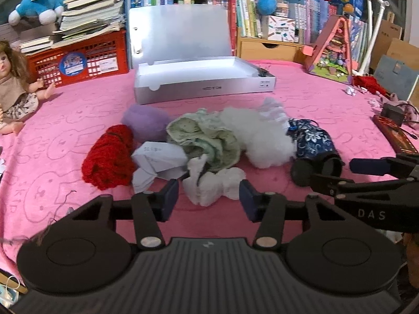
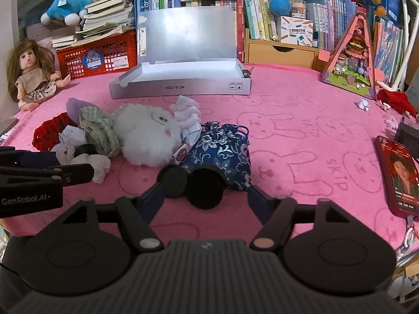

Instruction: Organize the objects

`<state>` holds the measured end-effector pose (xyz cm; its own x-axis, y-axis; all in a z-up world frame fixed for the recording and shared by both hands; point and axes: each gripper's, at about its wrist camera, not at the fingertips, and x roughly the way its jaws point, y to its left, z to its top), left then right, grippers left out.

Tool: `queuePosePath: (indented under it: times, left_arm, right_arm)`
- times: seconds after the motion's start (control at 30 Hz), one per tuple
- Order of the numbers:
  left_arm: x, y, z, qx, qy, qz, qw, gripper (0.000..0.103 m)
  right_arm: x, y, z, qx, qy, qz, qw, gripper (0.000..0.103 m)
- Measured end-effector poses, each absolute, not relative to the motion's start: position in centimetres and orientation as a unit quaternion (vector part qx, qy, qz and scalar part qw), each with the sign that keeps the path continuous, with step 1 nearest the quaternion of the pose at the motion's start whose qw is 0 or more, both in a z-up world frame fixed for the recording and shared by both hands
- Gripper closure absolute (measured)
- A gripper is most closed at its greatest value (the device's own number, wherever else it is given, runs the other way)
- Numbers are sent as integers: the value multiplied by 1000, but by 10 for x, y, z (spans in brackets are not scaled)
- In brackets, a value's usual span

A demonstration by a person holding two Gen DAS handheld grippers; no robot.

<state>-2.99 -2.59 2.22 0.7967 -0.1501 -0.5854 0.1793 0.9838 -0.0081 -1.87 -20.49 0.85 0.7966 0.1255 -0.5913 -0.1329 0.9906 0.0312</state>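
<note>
The fingers of the left gripper (image 1: 209, 198) stand partly apart on either side of a crumpled white tissue wad (image 1: 212, 185) at the near edge of the pile; a gap shows on both sides, so the pads are not pressing it. The fingers of the right gripper (image 2: 204, 196) are set wider, flanking two black round caps (image 2: 193, 185) that lie just in front of a blue floral drawstring pouch (image 2: 222, 154); whether the pads touch the caps I cannot tell.

The things to sort lie in a row across the middle of the pink desk (image 2: 301, 141): red knitted yarn (image 1: 108, 157) at the left, a purple felt ball (image 1: 146, 121) behind it, folded white paper (image 1: 157, 159), green checked cloth (image 1: 207, 136), a fluffy white plush (image 2: 149, 136), then the pouch at the right. The open silver box (image 1: 199, 78) sits farther back, apart from them, and is the likely destination.

The tissue looks nearly weightless and will collapse under a pinch, so a grip across its bulky middle should serve. The caps look rigid, smooth and light; they may skid or tip, and are probably best taken one at a time across the rim. The pouch is soft and likely slippery satin, best caught at its gathered neck. The plush should squash readily.
</note>
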Motion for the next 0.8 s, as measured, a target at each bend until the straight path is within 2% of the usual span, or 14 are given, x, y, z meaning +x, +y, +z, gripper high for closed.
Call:
queuePosePath:
  times: [0.1, 0.17, 0.43, 0.53, 0.8]
  left_arm:
    - [-28, -31, 21, 32, 306, -92, 947, 46]
    - [-27, -33, 19, 38, 306, -91, 947, 46]
    - [-19, -39, 17, 53, 302, -89, 948, 45]
    - [-16, -42, 15, 62, 303, -88, 947, 40]
    - [-11, -44, 11, 63, 305, -88, 946, 37]
  right_arm:
    - [-20, -207, 8, -6, 315, 68, 947, 37]
    - [-20, -207, 7, -10, 320, 66, 945, 49]
    - [-15, -203, 6, -7, 328, 74, 942, 64]
    - [-13, -201, 7, -5, 329, 75, 941, 66]
    - [-19, -206, 18, -3, 326, 82, 942, 66]
